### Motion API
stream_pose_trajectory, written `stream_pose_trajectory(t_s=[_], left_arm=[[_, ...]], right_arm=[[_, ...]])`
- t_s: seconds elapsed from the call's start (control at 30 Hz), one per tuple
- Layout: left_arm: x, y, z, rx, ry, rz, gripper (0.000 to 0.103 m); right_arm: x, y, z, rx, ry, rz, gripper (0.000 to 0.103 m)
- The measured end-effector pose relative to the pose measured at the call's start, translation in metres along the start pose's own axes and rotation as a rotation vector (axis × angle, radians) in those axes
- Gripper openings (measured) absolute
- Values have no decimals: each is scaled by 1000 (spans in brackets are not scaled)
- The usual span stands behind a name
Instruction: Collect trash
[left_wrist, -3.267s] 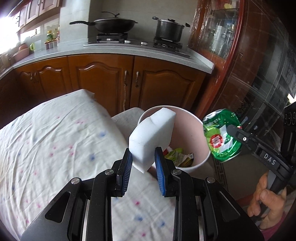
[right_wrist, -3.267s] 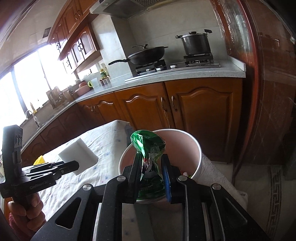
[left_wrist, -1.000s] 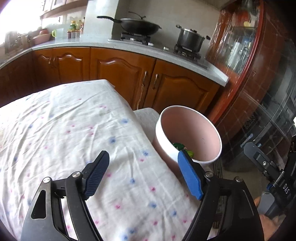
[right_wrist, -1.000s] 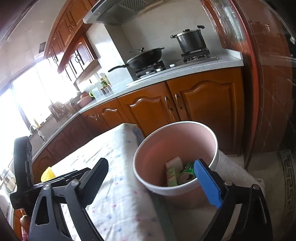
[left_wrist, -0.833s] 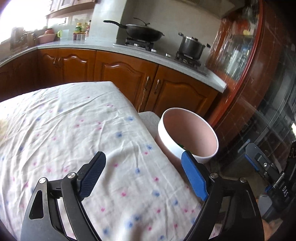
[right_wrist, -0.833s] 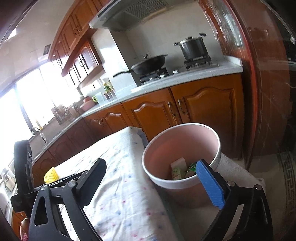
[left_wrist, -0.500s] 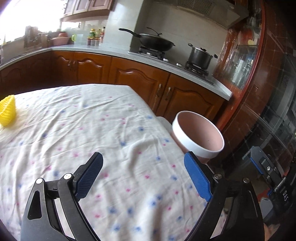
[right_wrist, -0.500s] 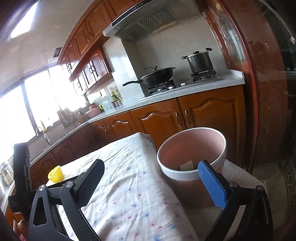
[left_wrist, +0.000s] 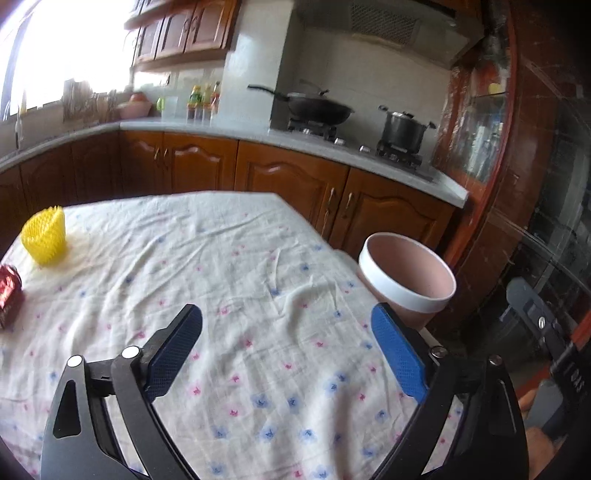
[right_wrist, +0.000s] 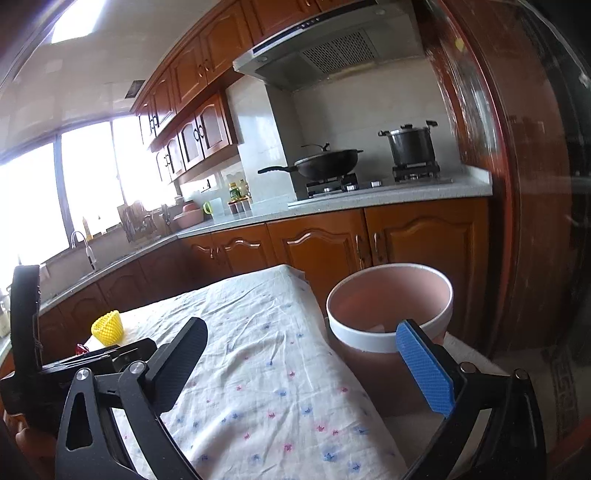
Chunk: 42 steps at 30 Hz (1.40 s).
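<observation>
My left gripper (left_wrist: 286, 332) is open and empty above the flowered tablecloth (left_wrist: 207, 280). My right gripper (right_wrist: 299, 354) is open and empty, close to the pink trash bin (right_wrist: 391, 317), which stands past the table's right edge. The bin (left_wrist: 406, 273) also shows in the left wrist view. A yellow foam net (left_wrist: 44, 236) stands at the table's far left, with a red wrapper (left_wrist: 9, 291) just in front of it. The net (right_wrist: 107, 325) and a bit of the wrapper (right_wrist: 80, 348) show in the right wrist view behind the left gripper's body.
Wooden kitchen cabinets (left_wrist: 295, 192) and a grey counter with a wok (left_wrist: 317, 107) and a pot (left_wrist: 402, 129) run behind the table. A dark wooden cabinet (right_wrist: 535, 184) stands to the right of the bin. A patterned rug (right_wrist: 561, 384) lies on the floor.
Both grippers dropped their trash, the white foam block and the green bag, into the bin, then opened wide. Both have pulled back from the bin; the net and wrapper have come into view.
</observation>
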<state>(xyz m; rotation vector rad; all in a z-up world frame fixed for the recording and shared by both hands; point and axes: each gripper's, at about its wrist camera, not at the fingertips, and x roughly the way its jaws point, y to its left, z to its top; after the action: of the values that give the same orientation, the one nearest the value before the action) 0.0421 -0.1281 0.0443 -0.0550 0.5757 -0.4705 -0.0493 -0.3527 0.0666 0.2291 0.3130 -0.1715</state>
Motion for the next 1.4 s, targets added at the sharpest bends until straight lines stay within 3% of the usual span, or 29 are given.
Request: stream_pose_trajectory(t_s=[0.13, 0.27, 0.57, 1.4], left_arm=[[-20, -2, -12, 24, -87, 40, 103], [-25, -1, -30, 36, -98, 85, 103], [-28, 5, -49, 47, -70, 125, 103], [-35, 3, -59, 74, -81, 197, 103]], right_arm=[[-18, 10, 6, -47, -85, -27, 103], [-29, 18, -10, -75, -149, -33, 103], [-22, 26, -49, -101, -94, -21, 103], [-14, 23, -56, -100, -50, -5, 103]])
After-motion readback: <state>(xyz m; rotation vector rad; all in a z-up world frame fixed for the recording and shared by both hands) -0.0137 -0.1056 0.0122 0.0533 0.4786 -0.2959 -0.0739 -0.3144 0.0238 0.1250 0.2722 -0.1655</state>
